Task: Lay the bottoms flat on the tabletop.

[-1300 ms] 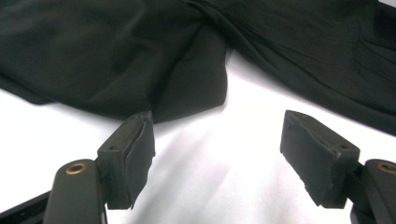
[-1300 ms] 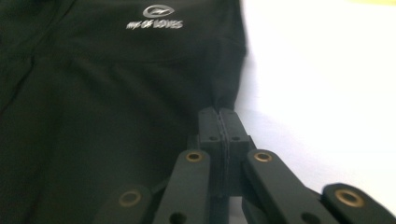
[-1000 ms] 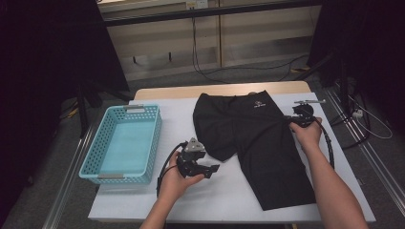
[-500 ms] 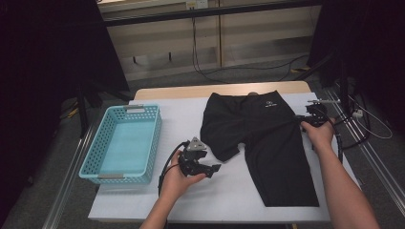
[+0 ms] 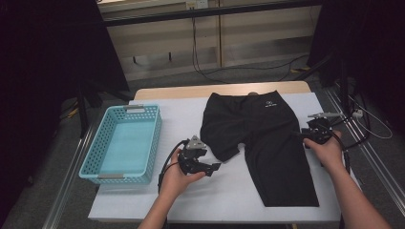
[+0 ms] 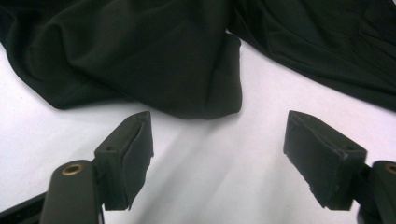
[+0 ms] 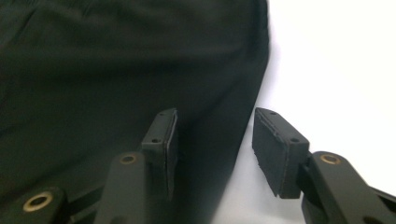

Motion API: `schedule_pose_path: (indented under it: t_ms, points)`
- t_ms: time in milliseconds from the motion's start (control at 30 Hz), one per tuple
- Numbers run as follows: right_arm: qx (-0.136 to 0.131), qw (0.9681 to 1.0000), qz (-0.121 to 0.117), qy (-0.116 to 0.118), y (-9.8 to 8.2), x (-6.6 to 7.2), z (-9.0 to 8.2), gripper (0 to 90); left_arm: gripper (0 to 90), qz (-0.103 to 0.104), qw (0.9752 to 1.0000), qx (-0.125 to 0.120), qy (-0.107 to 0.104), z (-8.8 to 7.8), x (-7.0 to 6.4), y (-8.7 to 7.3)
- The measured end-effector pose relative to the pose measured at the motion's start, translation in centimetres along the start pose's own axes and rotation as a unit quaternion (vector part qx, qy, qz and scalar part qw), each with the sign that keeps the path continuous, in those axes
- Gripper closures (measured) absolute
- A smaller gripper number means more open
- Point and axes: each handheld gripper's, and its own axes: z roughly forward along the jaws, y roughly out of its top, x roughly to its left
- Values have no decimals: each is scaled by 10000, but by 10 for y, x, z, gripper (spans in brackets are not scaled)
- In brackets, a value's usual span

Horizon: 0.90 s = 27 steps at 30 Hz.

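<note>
Black shorts (image 5: 267,138) lie spread on the white table (image 5: 229,200), waistband at the far side. The left leg is bunched and folded up short, and the right leg lies long toward the near edge. My left gripper (image 5: 213,169) rests on the table just in front of the folded left leg hem (image 6: 205,93). It is open (image 6: 217,121) with only white table between its jaws. My right gripper (image 5: 304,135) sits at the shorts' right side edge. Its jaws stand apart (image 7: 215,116), one over the fabric (image 7: 116,70) and one over bare table, with the edge between them.
A light blue mesh basket (image 5: 155,143) stands on the table's left part, with nothing in it. Cables trail from both grippers. A metal rail (image 5: 377,162) runs along the floor on the right. A dark floor and low cabinets lie beyond the far edge.
My right gripper has moved right and drawn the shorts' right side with it, so the garment lies wider and farther right. My left gripper has stayed in place.
</note>
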Motion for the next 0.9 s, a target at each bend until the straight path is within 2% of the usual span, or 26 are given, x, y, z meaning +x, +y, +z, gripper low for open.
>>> schedule_pose_path:
  t_ms: [167,367,500,667,733,800,900]
  points:
    - [28,9998,-200,-7,-24,14,-23,500,216,75,10000,10,65,-2,3,-1]
    - [91,9999,-91,67,-49,25,-49,526,173,111,9998,24,149,-3,5,-3]
    - [193,9995,-244,16,-62,32,-65,606,157,143,9996,-21,223,-8,4,-3]
    - [142,9998,-68,125,-72,29,-74,762,134,106,9995,-62,299,-11,6,-5]
    - [98,9998,-77,125,-74,26,-74,834,126,97,9995,-42,300,-12,8,-6]
    - [118,9995,-13,291,-74,24,-74,900,120,116,9994,-55,337,-13,10,-6]
    - [117,9993,-82,341,-74,23,-74,900,119,93,9992,-82,367,-15,12,-7]
